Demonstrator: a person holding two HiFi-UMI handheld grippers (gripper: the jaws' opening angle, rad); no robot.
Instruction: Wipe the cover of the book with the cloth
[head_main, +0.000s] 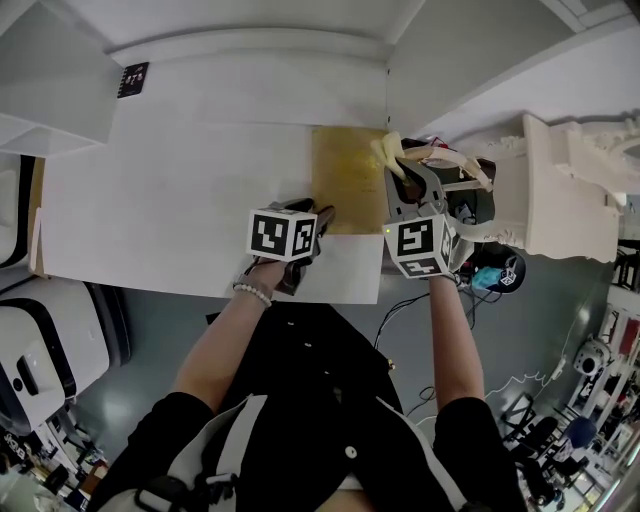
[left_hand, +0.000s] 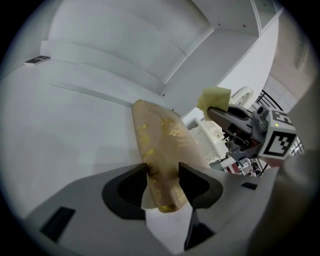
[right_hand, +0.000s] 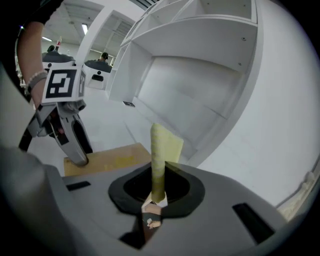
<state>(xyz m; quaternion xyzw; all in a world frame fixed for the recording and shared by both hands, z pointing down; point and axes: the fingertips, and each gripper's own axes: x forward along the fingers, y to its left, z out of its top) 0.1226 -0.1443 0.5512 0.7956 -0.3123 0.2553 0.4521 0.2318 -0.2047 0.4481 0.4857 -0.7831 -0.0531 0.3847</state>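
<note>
A tan book (head_main: 345, 175) with gold print lies flat near the right end of the white table (head_main: 180, 200). My left gripper (head_main: 318, 222) stands open over the book's near left corner. In the left gripper view the book (left_hand: 167, 145) runs between the jaws of that gripper (left_hand: 163, 172), spine to the left. In the right gripper view one of its fingers (right_hand: 76, 142) rests its tip on the book (right_hand: 115, 159). My right gripper (head_main: 400, 165) hovers at the book's right edge, shut on a folded yellow cloth (head_main: 388, 150). The cloth (right_hand: 160, 155) sticks up out of its jaws.
A white ornate stand (head_main: 560, 190) crowds the table's right side, with cables and a blue object (head_main: 497, 277) below it. A small black marker tag (head_main: 133, 80) lies at the back left. White shelving (right_hand: 200, 30) rises behind the table. White machines (head_main: 40, 340) stand at floor level, left.
</note>
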